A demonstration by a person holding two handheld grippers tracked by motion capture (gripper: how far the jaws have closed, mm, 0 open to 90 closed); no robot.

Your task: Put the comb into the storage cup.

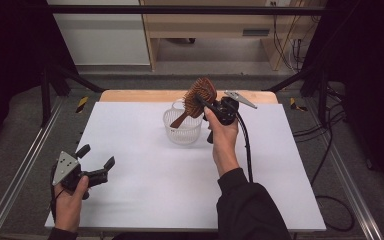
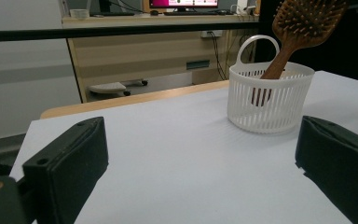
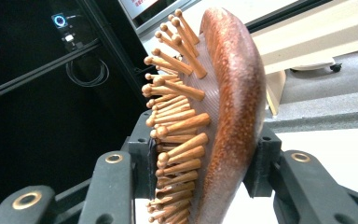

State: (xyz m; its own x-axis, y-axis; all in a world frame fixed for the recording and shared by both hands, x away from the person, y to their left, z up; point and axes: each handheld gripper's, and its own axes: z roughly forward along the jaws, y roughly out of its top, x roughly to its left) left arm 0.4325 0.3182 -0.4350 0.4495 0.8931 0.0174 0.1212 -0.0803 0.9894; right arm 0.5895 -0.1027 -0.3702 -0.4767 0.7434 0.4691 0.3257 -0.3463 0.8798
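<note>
Right claw (image 1: 203, 106) is clamped on the head of a wooden hairbrush (image 1: 199, 97), one jaw against the bristle side and the other against the smooth back, as the right gripper view (image 3: 200, 163) shows close up. The brush (image 3: 223, 93) stands tilted, its bristled head up and out above the rim of a white slatted basket (image 1: 182, 131), while its handle slants down inside the basket. From the left gripper view the handle end can be seen through the slats low in the basket (image 2: 268, 100), with the brush head (image 2: 307, 18) rising above the rim toward the right; whether the handle tip touches the bottom cannot be told. The basket stands on the white table (image 1: 145, 170), toward its far middle, just in front of the right hand (image 1: 223, 137).

Left claw (image 1: 96, 164) rests low at the near left edge of the table, held in the left hand (image 1: 70, 200), its jaws spread apart with nothing between them. It lies well apart from the basket and brush, pointing roughly toward them.
</note>
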